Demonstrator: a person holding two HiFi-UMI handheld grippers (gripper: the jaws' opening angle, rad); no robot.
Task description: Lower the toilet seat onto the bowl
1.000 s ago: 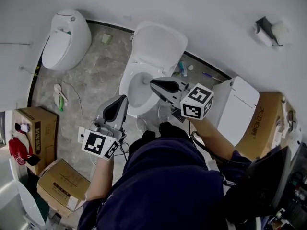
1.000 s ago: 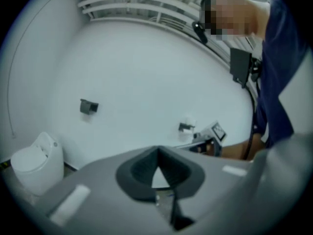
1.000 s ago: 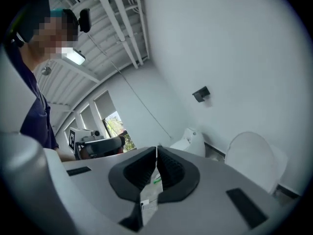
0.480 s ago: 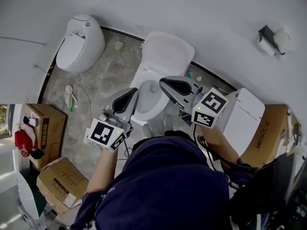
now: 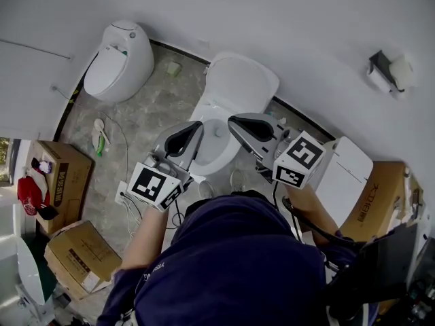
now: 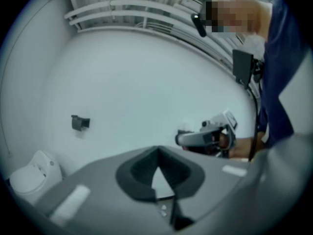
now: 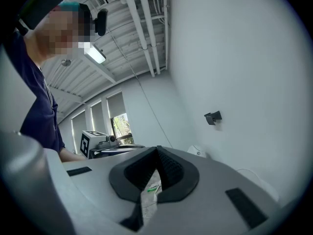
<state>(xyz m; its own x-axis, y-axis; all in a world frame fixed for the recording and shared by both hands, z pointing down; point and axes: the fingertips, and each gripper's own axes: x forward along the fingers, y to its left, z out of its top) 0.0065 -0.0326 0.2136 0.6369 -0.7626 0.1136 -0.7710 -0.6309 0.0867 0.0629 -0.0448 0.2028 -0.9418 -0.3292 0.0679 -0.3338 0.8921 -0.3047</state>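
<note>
Head view, toilet: the toilet bowl [image 5: 215, 141] stands open at the middle of the floor, and its hollow shows between the two grippers.
Head view, seat: a white oval flap, the toilet seat [image 5: 242, 84] as far as I can tell, stands upright against the wall at 12 o'clock from the bowl. I cannot tell whether it is the ring, the lid, or both folded together.
Head view, grippers: the left gripper [image 5: 196, 128] hangs over the bowl's 9 o'clock edge and the right gripper [image 5: 232, 121] over its 3 o'clock edge. Both are clear of the flap.
Head view, surroundings: a second toilet [image 5: 119, 50] sits at 10 o'clock, well apart.
Left gripper view, jaws: the left gripper [image 6: 157, 152] has its pads drawn together at the tips and holds nothing. It points at bare wall, with the right gripper [image 6: 205, 137] at 2 o'clock.
Right gripper view, jaws: the right gripper [image 7: 157, 149] is also pressed closed and empty. The left gripper [image 7: 104, 143] lies at 9 o'clock.
Progress: the upright flap is not down on the bowl, so by my judgement the lowering remains to be done. Neither gripper touches the flap.
</note>
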